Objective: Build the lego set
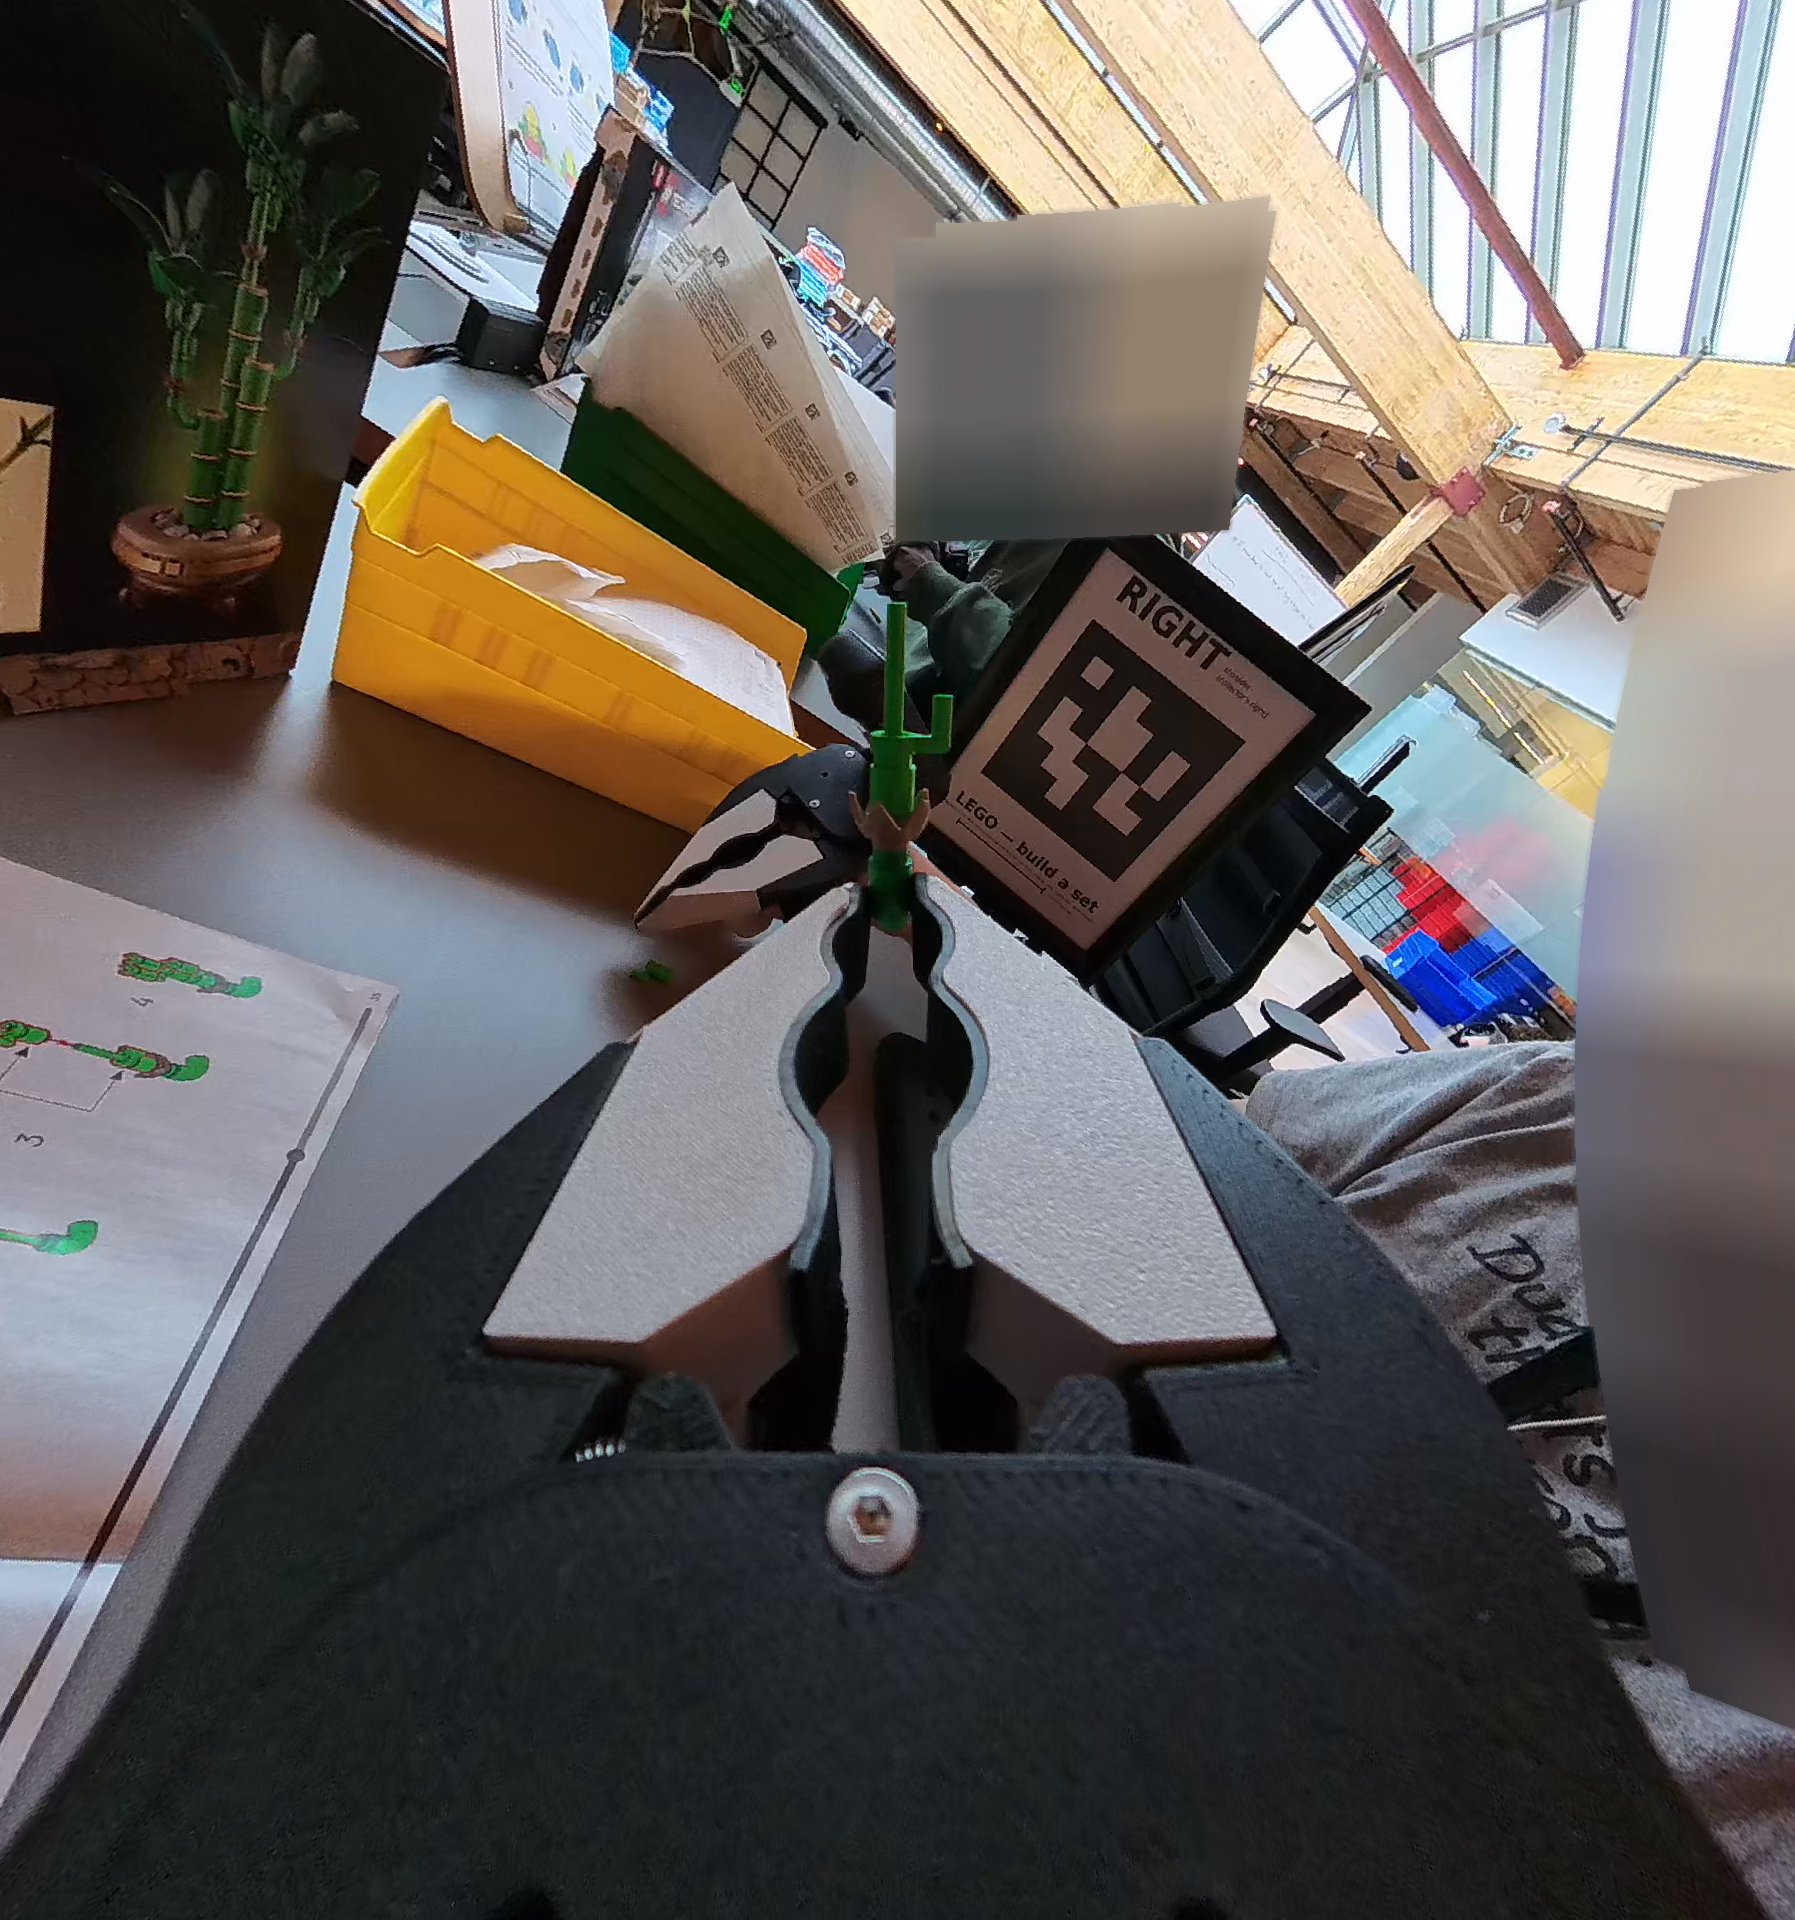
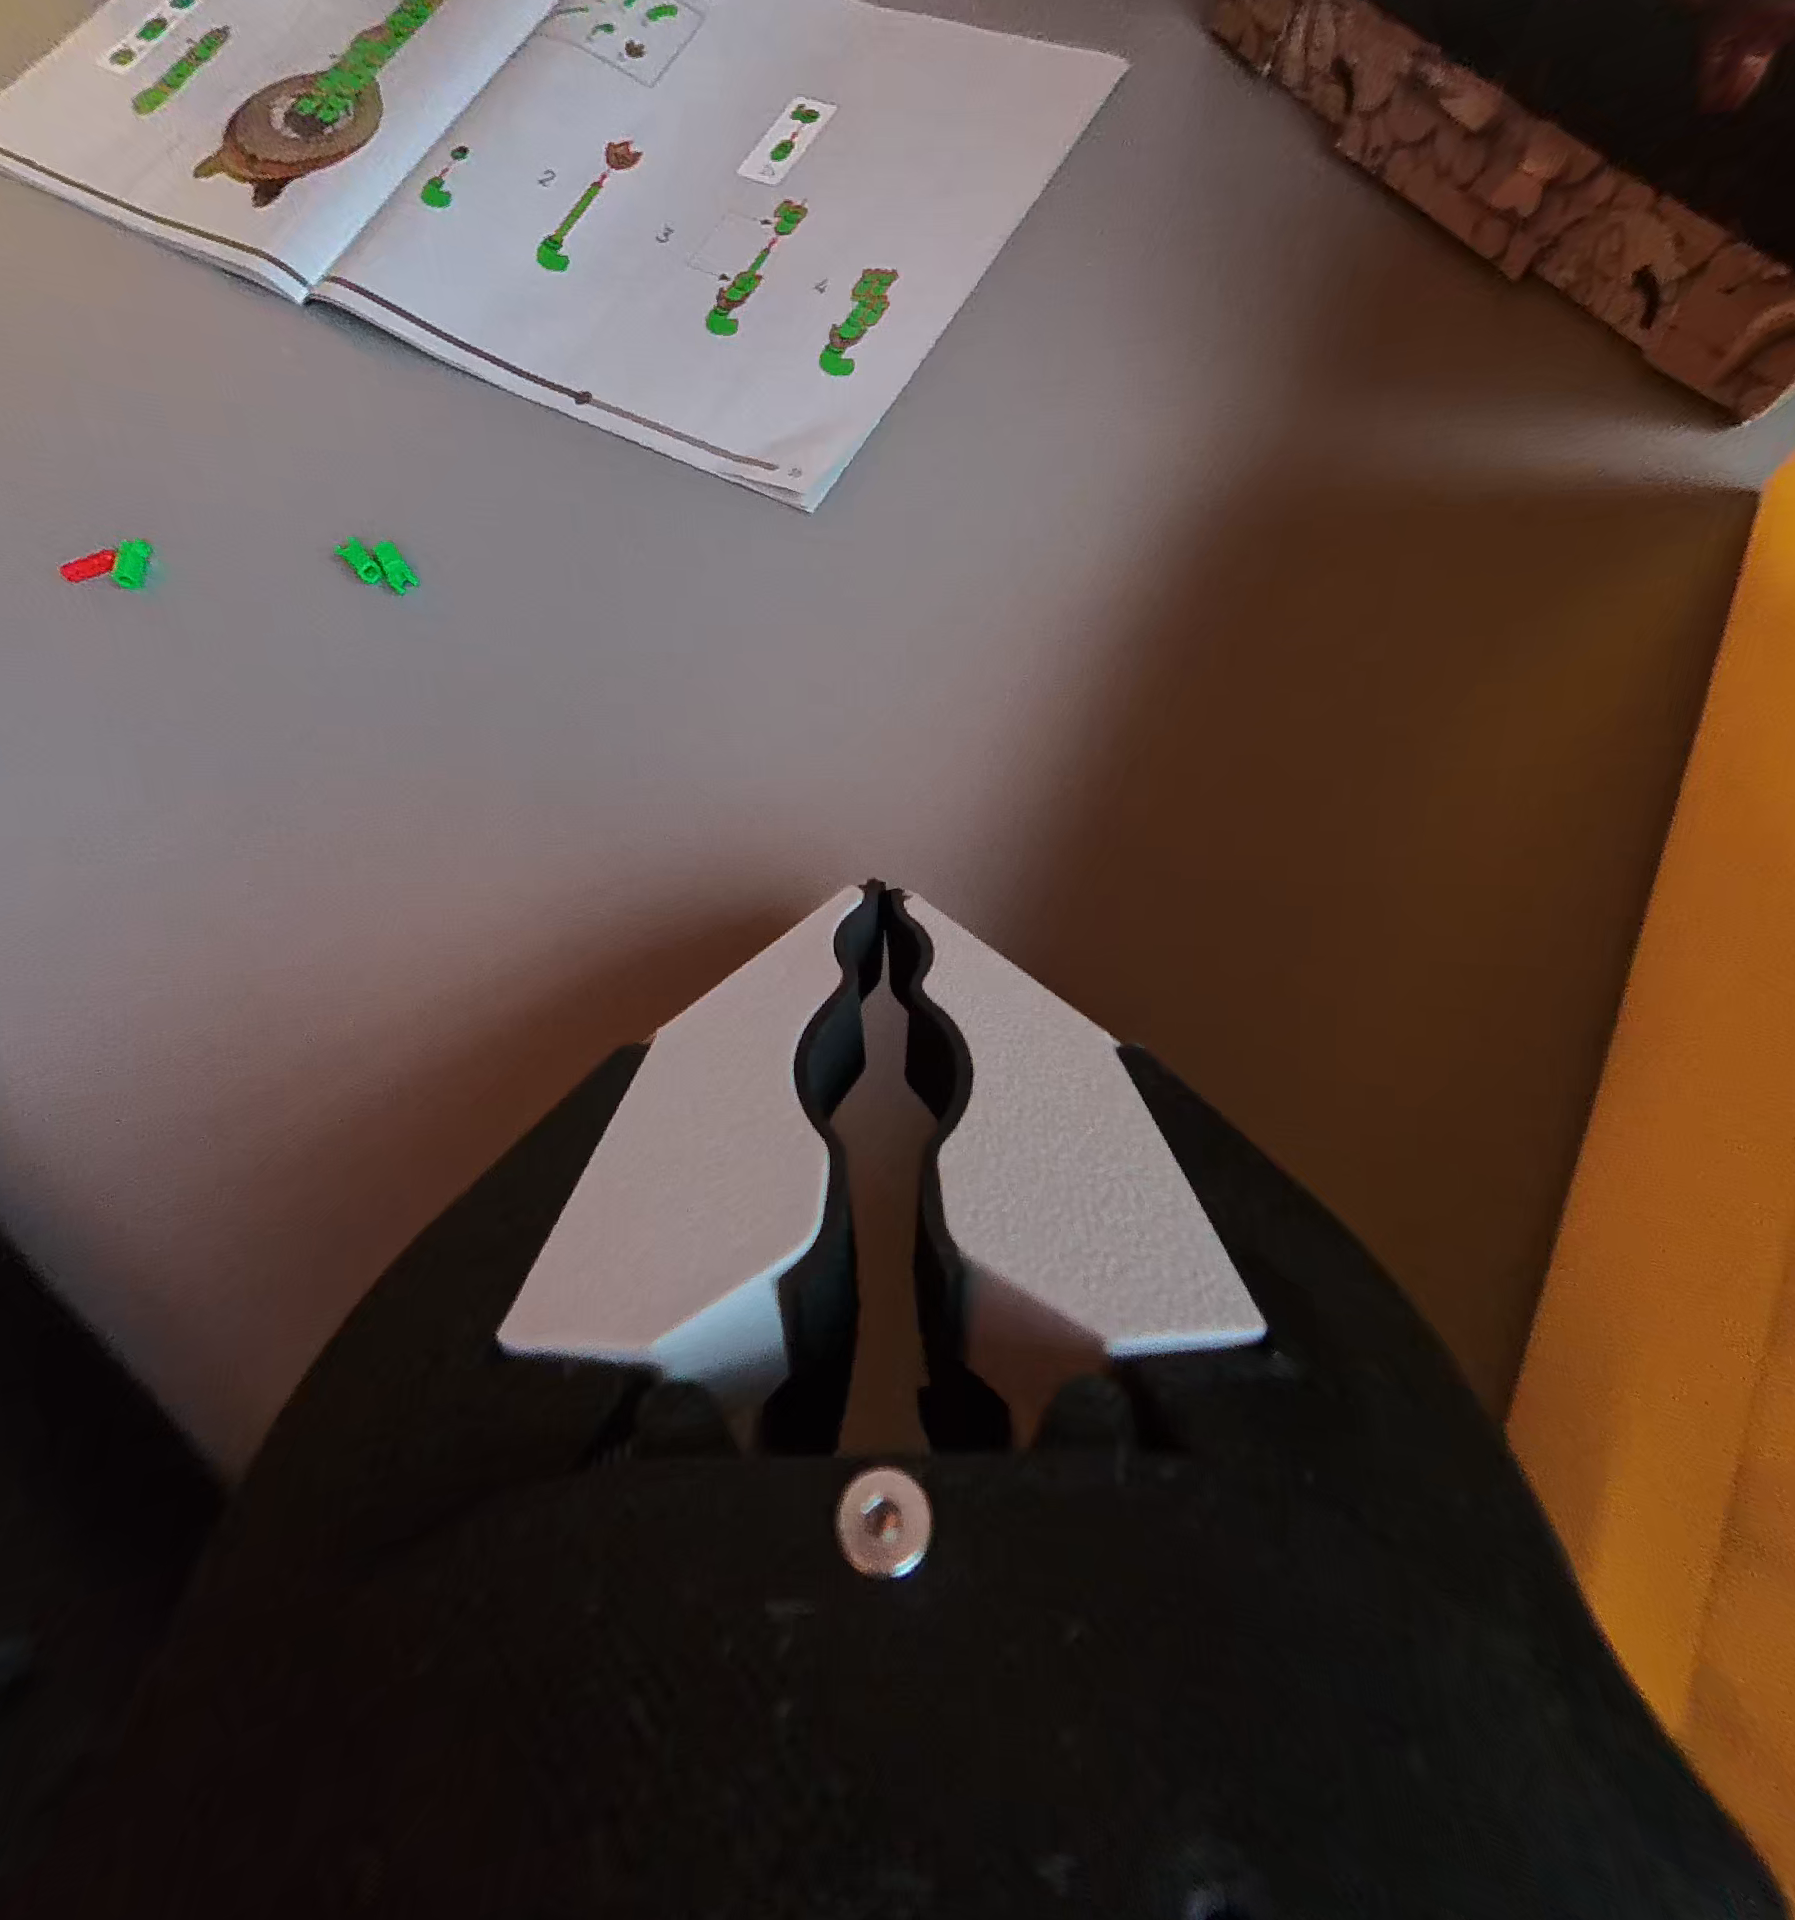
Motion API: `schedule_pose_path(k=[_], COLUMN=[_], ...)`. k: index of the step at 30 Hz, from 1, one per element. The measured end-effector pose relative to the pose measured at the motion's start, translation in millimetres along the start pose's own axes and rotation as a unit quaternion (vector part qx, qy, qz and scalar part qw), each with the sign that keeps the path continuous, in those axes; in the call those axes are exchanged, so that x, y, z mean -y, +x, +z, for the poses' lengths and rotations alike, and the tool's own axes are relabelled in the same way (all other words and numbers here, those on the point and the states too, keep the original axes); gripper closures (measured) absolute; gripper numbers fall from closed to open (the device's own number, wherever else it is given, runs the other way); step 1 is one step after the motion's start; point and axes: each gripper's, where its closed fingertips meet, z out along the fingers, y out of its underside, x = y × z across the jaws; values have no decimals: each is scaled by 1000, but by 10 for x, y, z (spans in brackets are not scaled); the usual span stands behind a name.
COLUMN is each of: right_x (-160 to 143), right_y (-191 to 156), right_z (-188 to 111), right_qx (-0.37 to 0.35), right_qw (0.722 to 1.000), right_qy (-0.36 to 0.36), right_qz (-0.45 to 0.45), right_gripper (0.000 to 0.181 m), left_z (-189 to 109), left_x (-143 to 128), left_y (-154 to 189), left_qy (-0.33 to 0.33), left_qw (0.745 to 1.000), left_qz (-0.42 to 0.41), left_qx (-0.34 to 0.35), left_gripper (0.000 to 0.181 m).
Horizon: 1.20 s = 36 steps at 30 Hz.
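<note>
My left gripper [image 1: 885,904] is shut on the lower end of a green lego stem [image 1: 891,758] and holds it upright above the table. The stem has a tan leafy collar [image 1: 885,826], a side prong and a thin rod on top. My right gripper [image 2: 877,894] is shut, its tips together just above the bare grey table [image 2: 664,748]. I see nothing between them. It also shows in the left wrist view [image 1: 727,862], low behind the stem, with a small green piece [image 1: 652,972] on the table by its tip.
The open instruction booklet [image 2: 612,260] lies at the far left. Two green pieces [image 2: 379,564] and a red-and-green piece [image 2: 108,564] lie loose before it. A yellow bin [image 1: 519,623] stands on the right, a green bin with papers [image 1: 685,488] behind it, and the set's box [image 1: 145,312]. About 30 cm separates my left fingertips from my right. Both grippers' tips are roughly 25 cm from the red-and-green piece [image 2: 108,564].
</note>
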Motion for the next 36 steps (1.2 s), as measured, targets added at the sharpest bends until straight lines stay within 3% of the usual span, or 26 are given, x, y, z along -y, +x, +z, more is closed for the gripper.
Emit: schedule_pose_path(k=[3, 7, 14, 21, 31, 36], right_x=[-43, -101, -41, -203, -257, -143], right_y=[-66, -60, -156, -173, -137, -126], right_z=[-2, -25, -25, 59, 107, 121], right_qx=[8, -10, 39, 69, 70, 60], right_qw=[999, 981, 938, 901, 896, 912], right_qy=[-25, -115, -265, -345, -361, -309], right_qz=[-32, -154, -219, -254, -250, -264], right_gripper=[172, 166, 171, 171, 176, 178], left_z=[-2, 5, 38, 20, 32, 40], left_x=[1, -9, -40, -32, -48, -56], left_y=[7, 11, 5, 10, -4, -38], left_qy=[0, -2, -11, -10, -14, -12], left_qw=[1000, 1000, 1000, 1000, 1000, 1000], left_qz=[0, -2, -2, -2, -4, -10], left_qx=[-1, -3, -2, -2, -2, -2], left_gripper=[175, 175, 175, 175, 175, 175])
